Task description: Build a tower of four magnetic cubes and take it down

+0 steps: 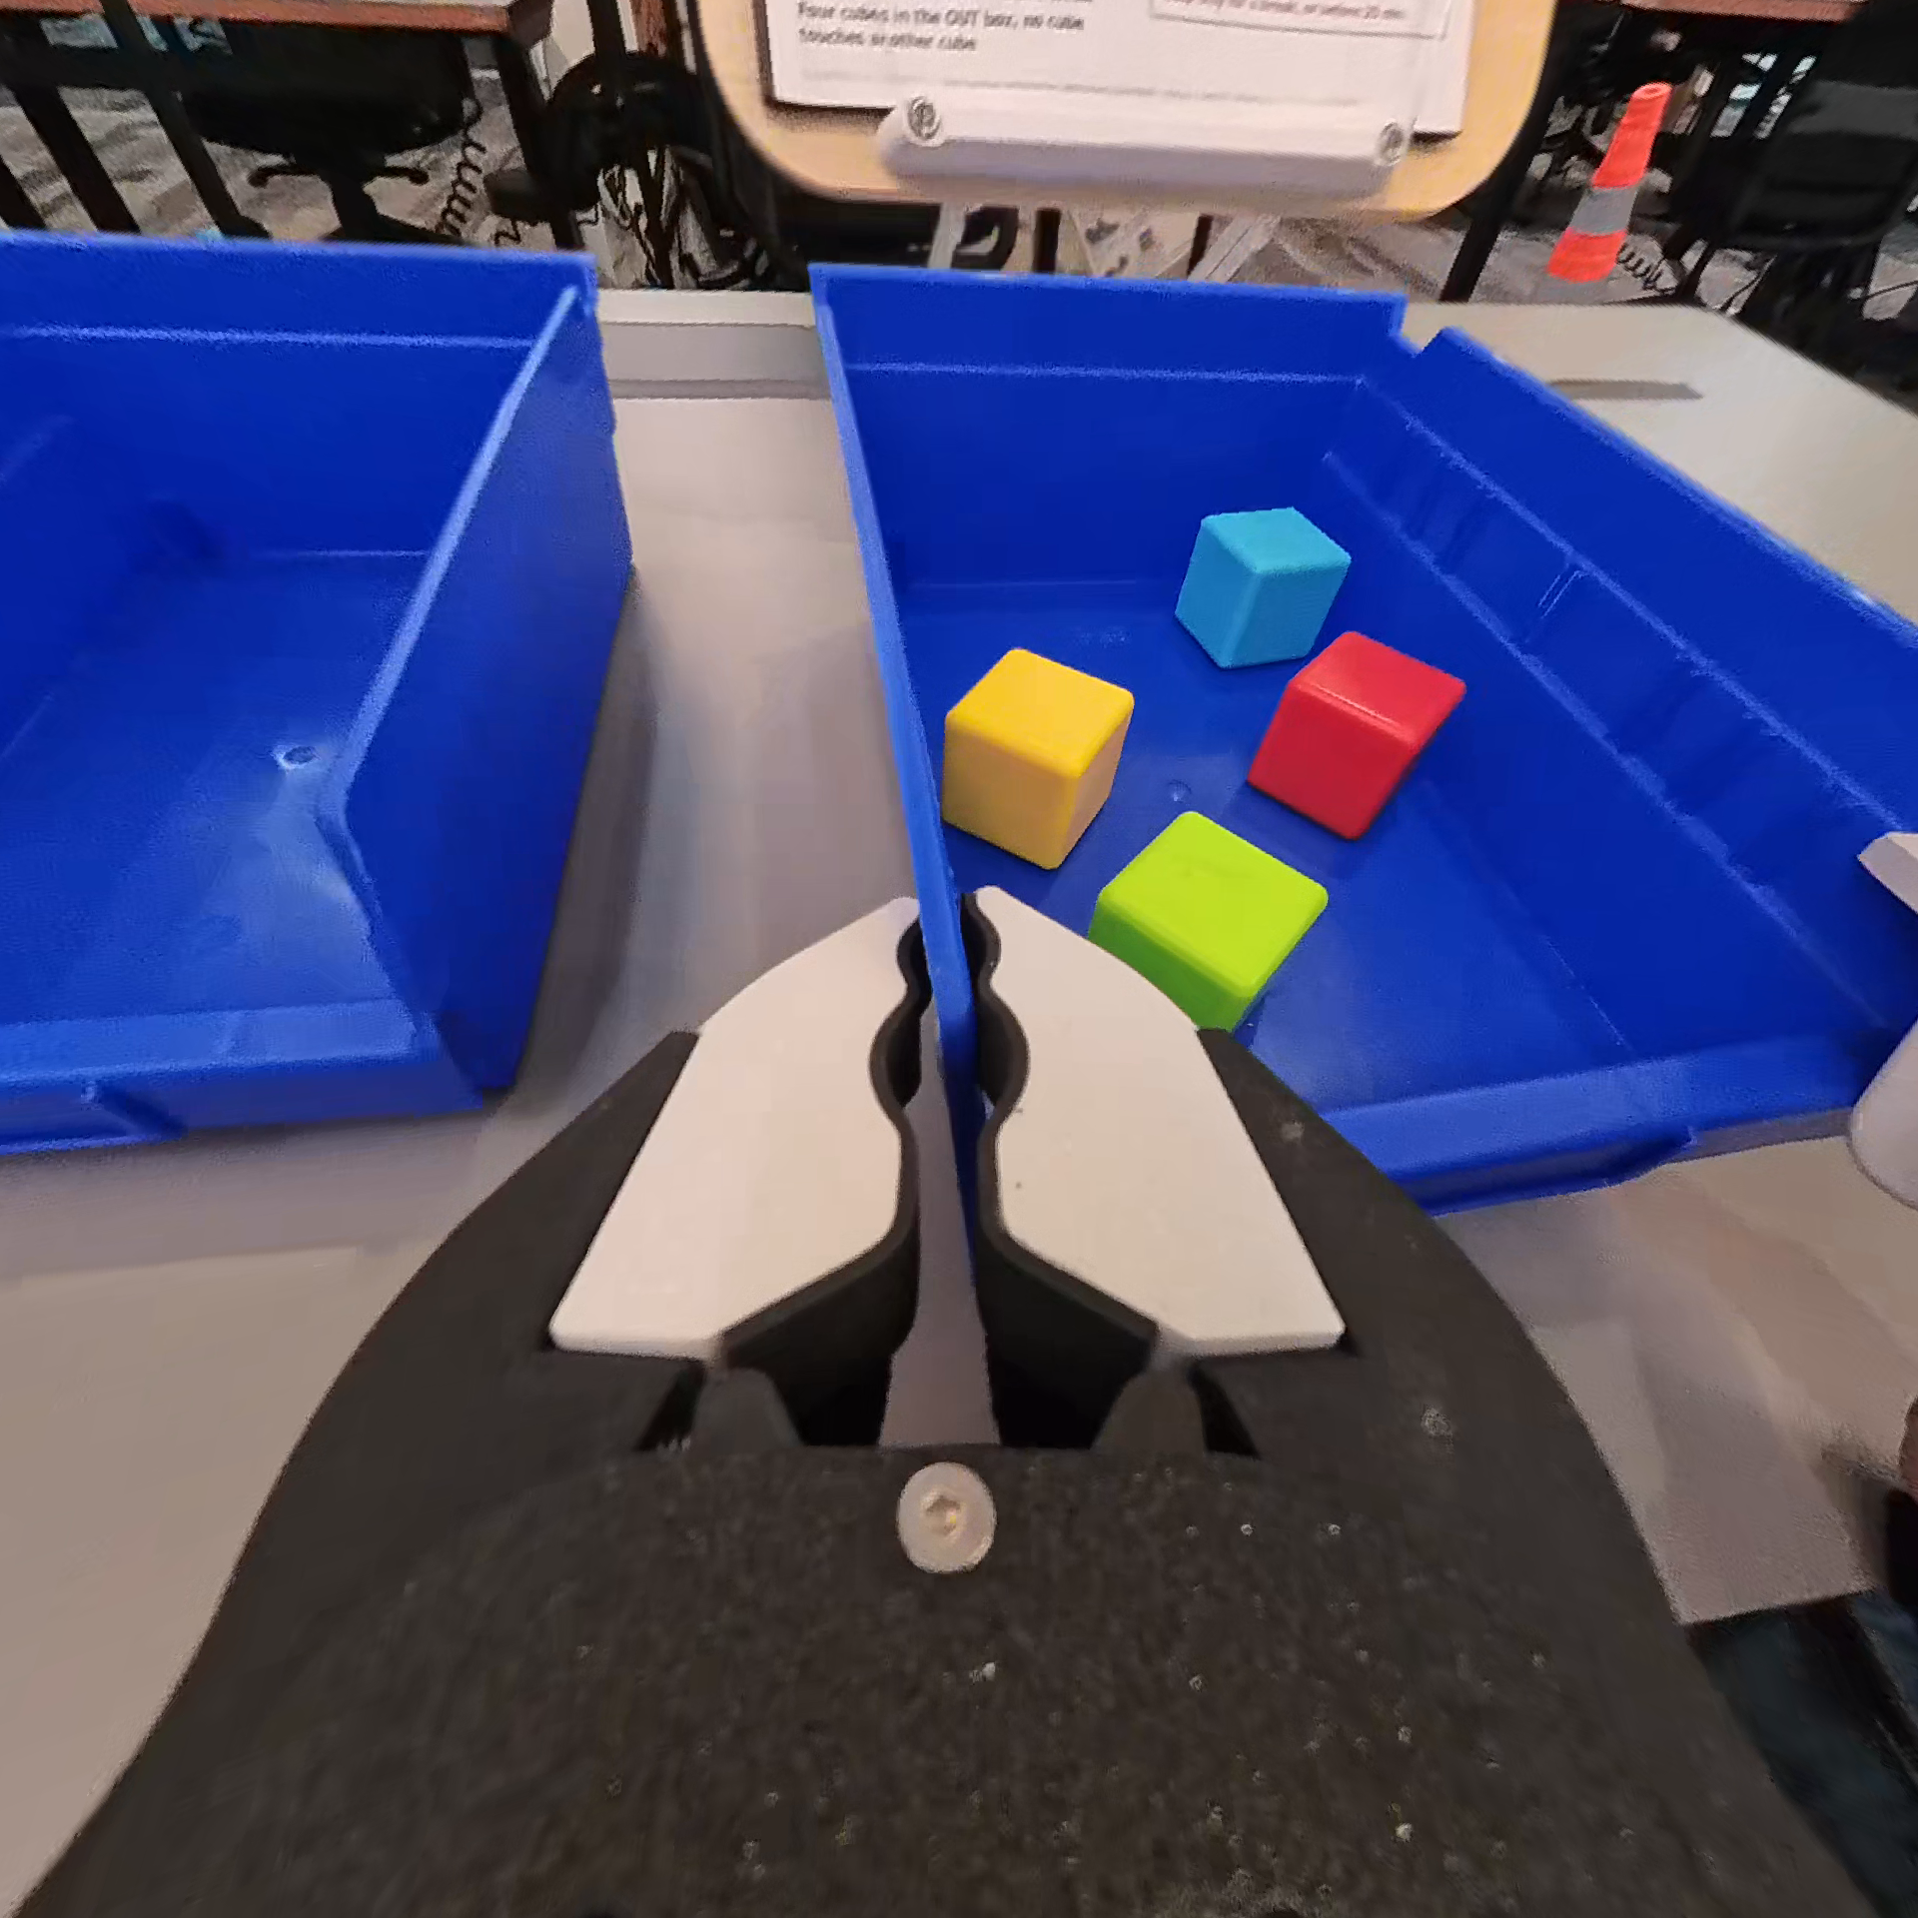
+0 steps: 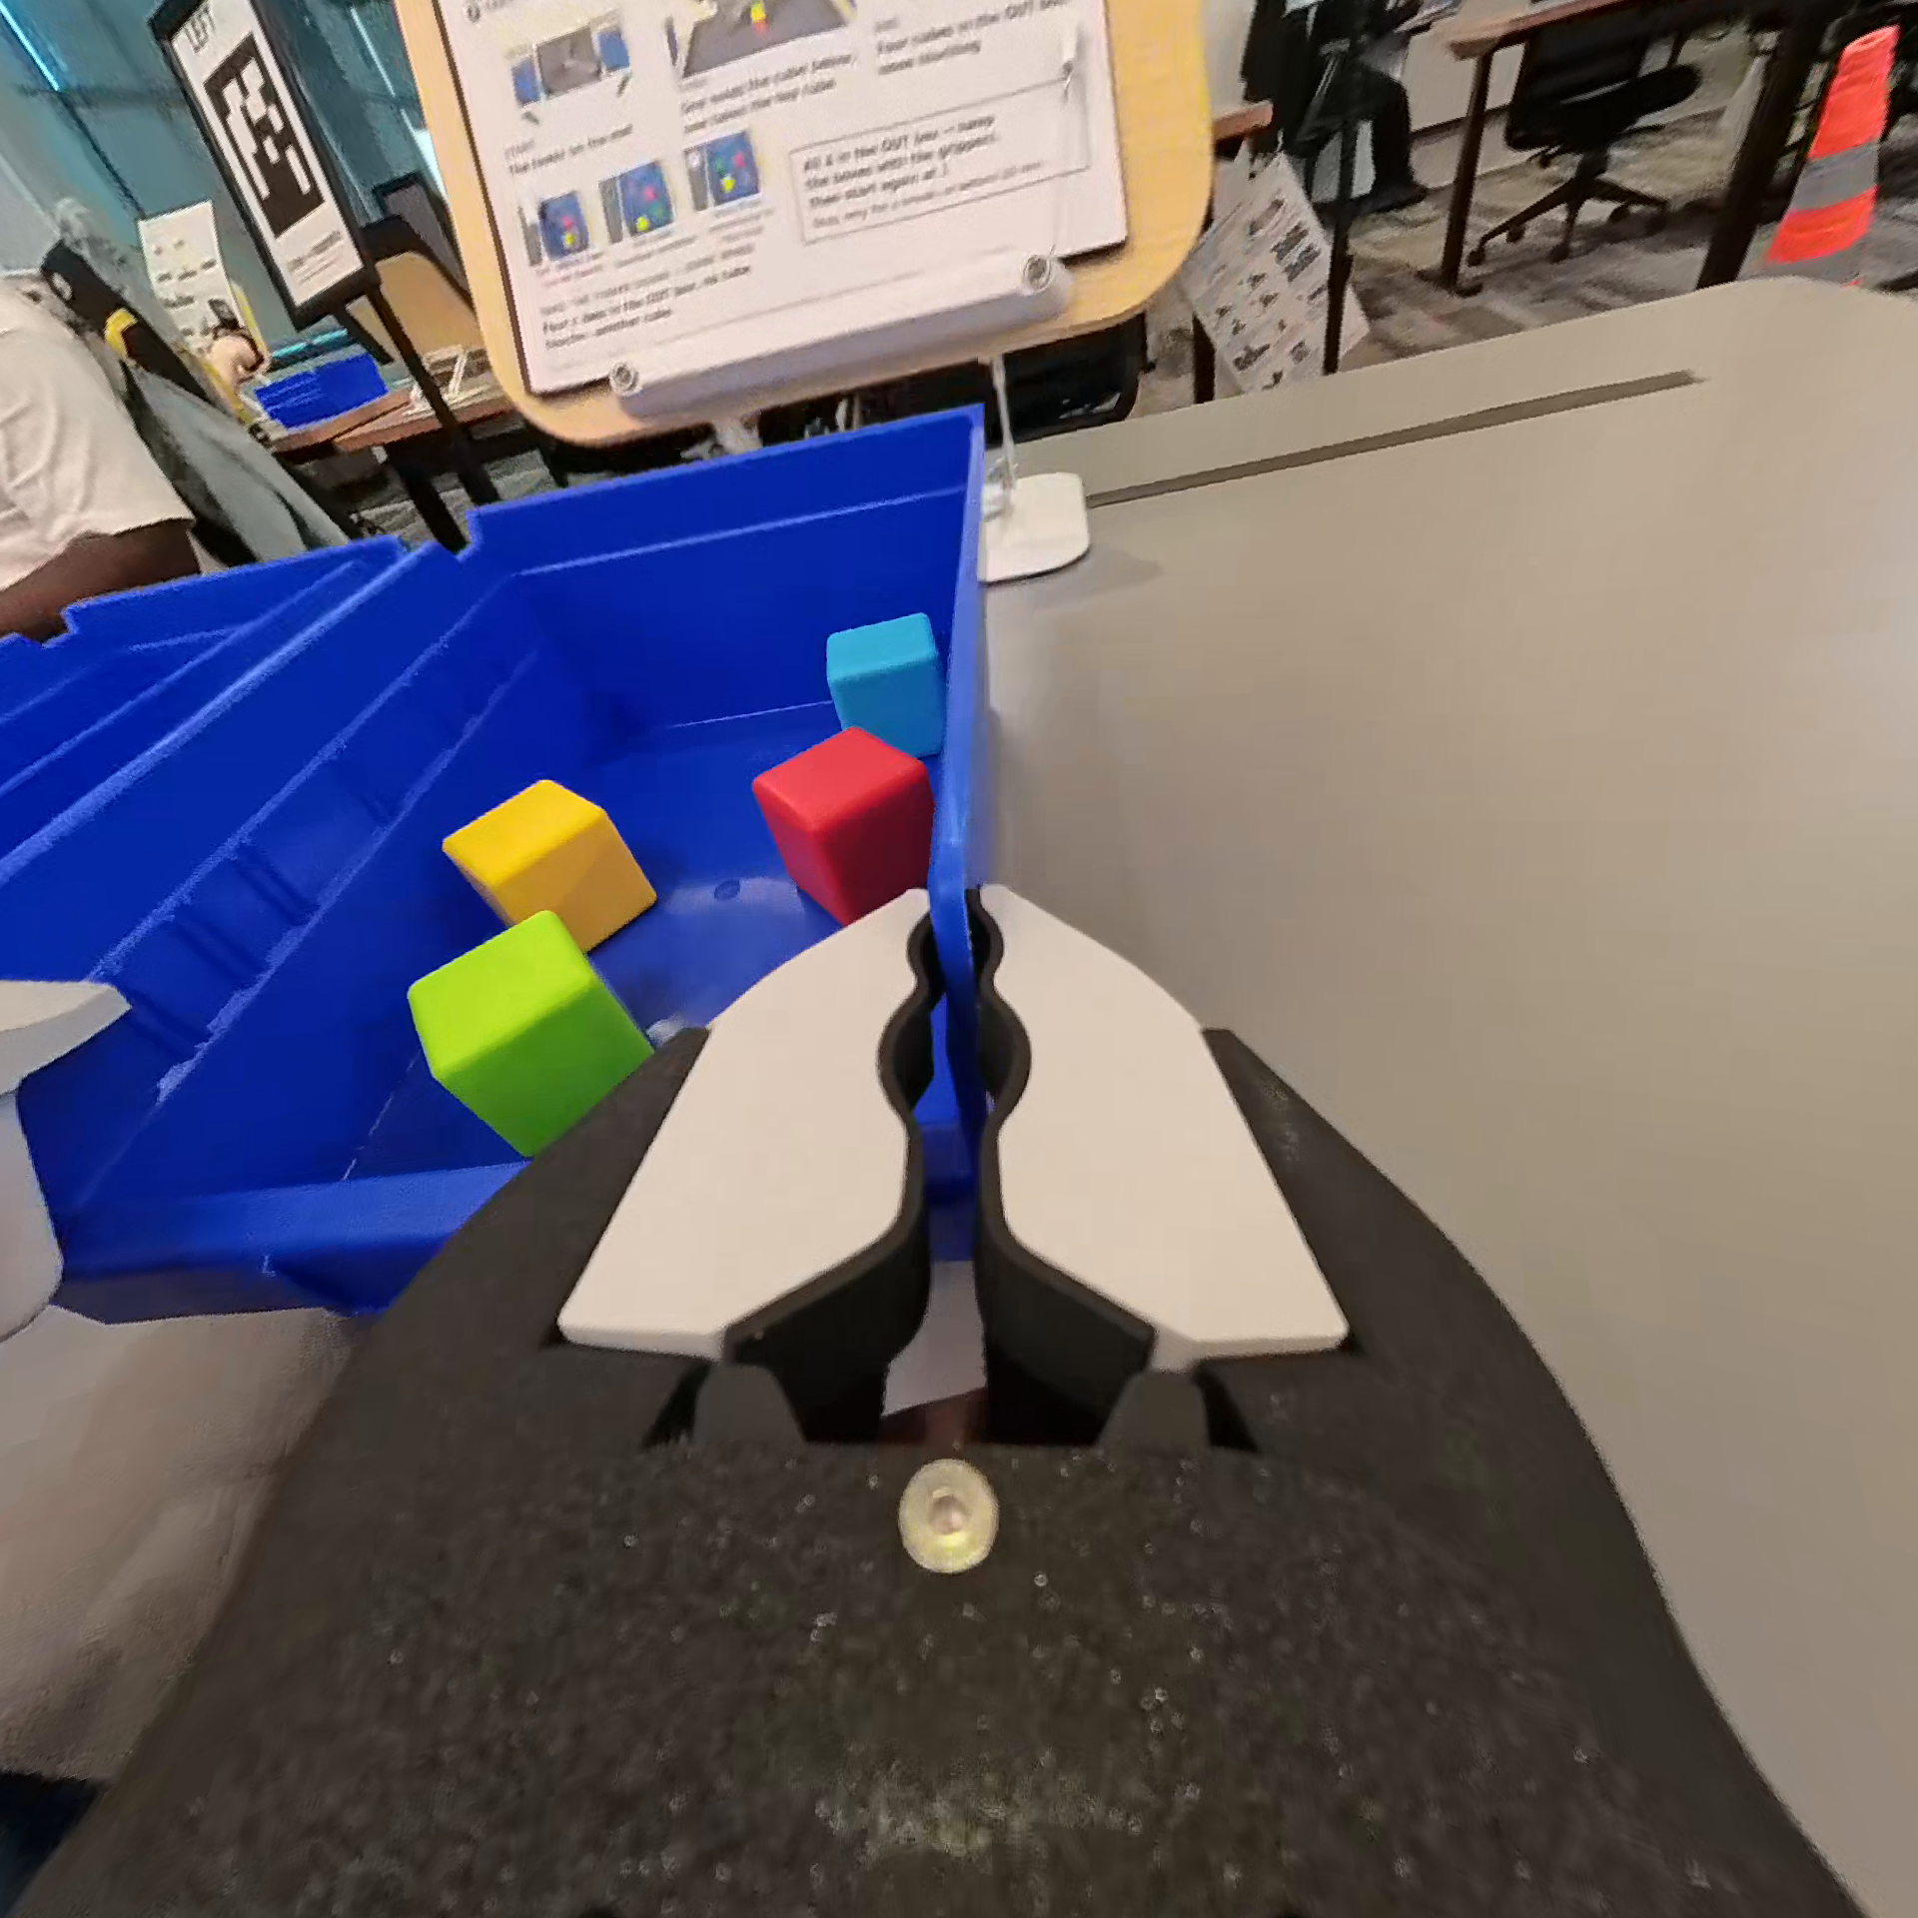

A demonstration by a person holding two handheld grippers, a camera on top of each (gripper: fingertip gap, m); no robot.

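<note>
Item 1, far left: an empty blue bin [image 1: 259, 675] stood on the grey table [image 1: 727, 581], apart from its neighbour.

Item 2: the left gripper [image 1: 947, 913], grey fingers nearly closed, pinched the left side wall of the second blue bin [image 1: 1661, 830]; the wall ran between its fingertips.

Item 3: inside that second bin lay four cubes, none stacked, none visibly touching.
- yellow cube [image 1: 1033, 756], nearest the left wall.
- green cube [image 1: 1204, 913], nearest the front, just beside the left gripper's inner finger.
- light blue cube [image 1: 1261, 586], farthest back.
- red cube [image 1: 1349, 732], right of centre, just in front of the light blue one.

Item 4: the right gripper [image 2: 950, 903], likewise almost closed, clamped the right side wall of the same bin; the red cube sat just inside that wall, near its tip.

Item 5, behind the bins: an instruction board [image 2: 789, 176] on a white stand.

Item 6, far right background: an orange cone [image 1: 1609, 187].
</note>
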